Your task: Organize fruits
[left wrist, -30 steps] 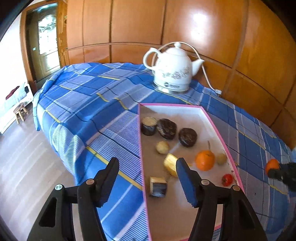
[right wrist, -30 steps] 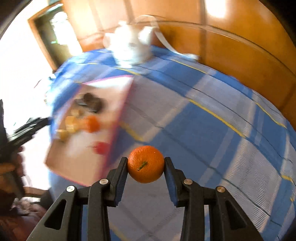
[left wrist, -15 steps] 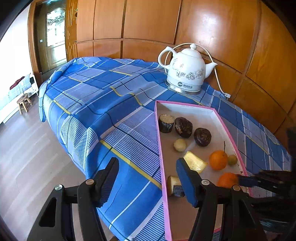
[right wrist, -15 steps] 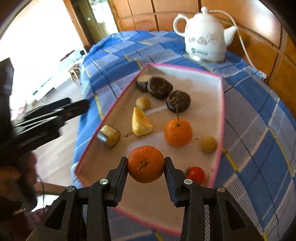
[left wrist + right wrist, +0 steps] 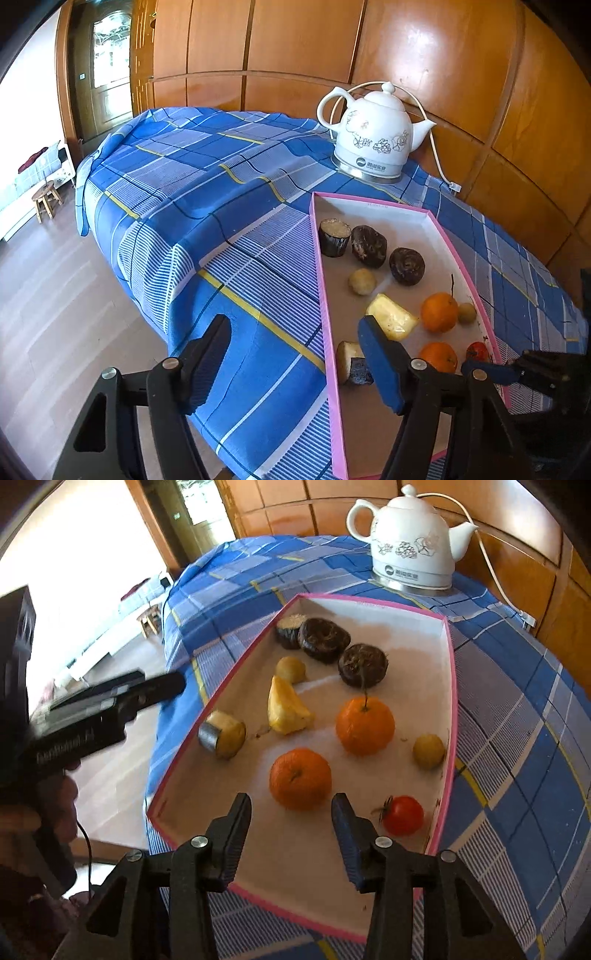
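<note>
Right wrist view first: my right claw [image 5: 291,834] stands with its jaws spread and nothing between them, low over the near end of the pink-rimmed tray [image 5: 451,672]. Just ahead of the fingertips a tangerine [image 5: 300,778] sits on the tray floor, apart from both pads, so I judge this one placed. It lies near the stemmed orange [image 5: 365,725], which suits grouping like with like. A small red tomato [image 5: 402,815] rests just beside my right finger, near the tray wall, and a pale round fruit [image 5: 428,751] sits further along that wall. Mid-tray lie a yellow wedge [image 5: 286,710] and a cut piece with a dark skin [image 5: 222,734]; at the far end three dark pieces [image 5: 324,640] are bunched together, again by kind. Beyond the tray stands a white kettle [image 5: 412,541] on the blue checked cloth [image 5: 517,738].

From the left wrist view, my left claw [image 5: 295,360] is also spread wide and empty, held off the tray's left edge above the cloth, I think simply to keep clear while the right one works.
</note>
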